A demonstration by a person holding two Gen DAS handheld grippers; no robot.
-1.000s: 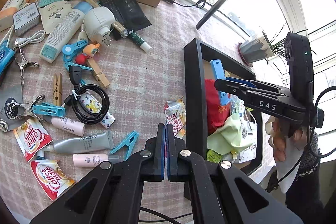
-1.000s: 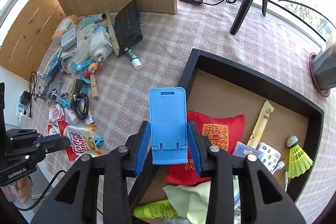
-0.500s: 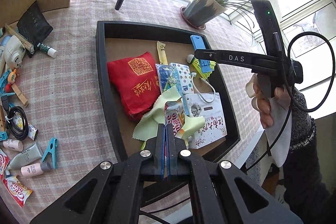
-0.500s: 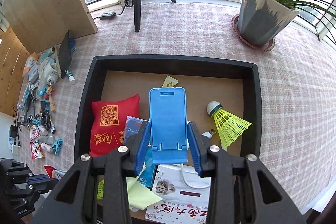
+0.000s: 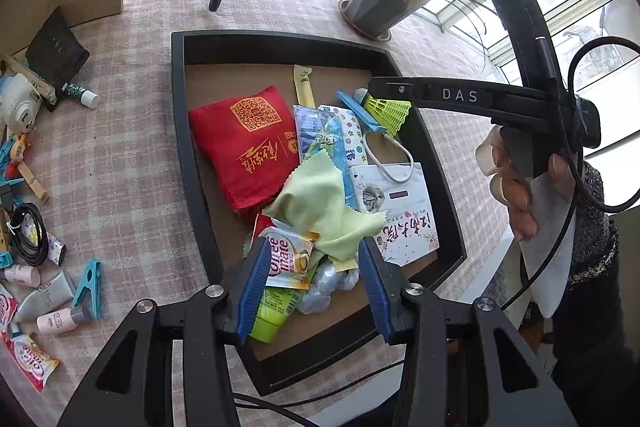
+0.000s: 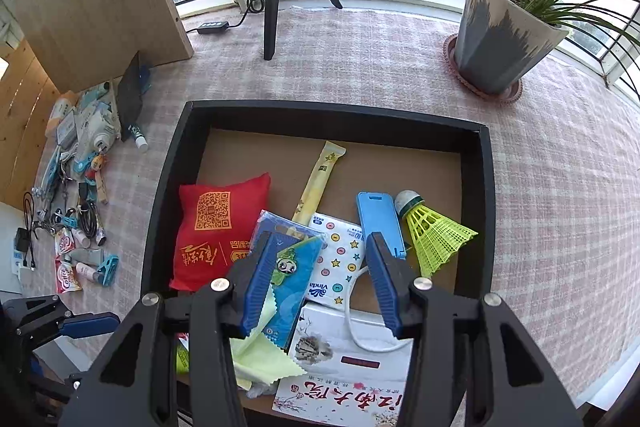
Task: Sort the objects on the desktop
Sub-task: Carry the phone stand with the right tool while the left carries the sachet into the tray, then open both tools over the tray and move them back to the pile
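Moved: both jaws have just been opening, dropping their things.
Left gripper (image 5: pixel 312 279): spread over Coffee-mate packet (image 5: pixel 289 259), near tray (image 5: pixel 178 147) edge.
Right gripper (image 6: pixel 316 279): spread, blue stand (image 6: pixel 378 221) beside shuttlecock (image 6: pixel 434 233).

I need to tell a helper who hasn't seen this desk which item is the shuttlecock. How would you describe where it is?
Find the black tray on the checked tablecloth, in front of the potted plant. In the tray's right-hand part, seen from the right wrist camera, the shuttlecock lies beside a blue phone stand. It alone has a neon-yellow mesh skirt and a rounded pale cork tip.
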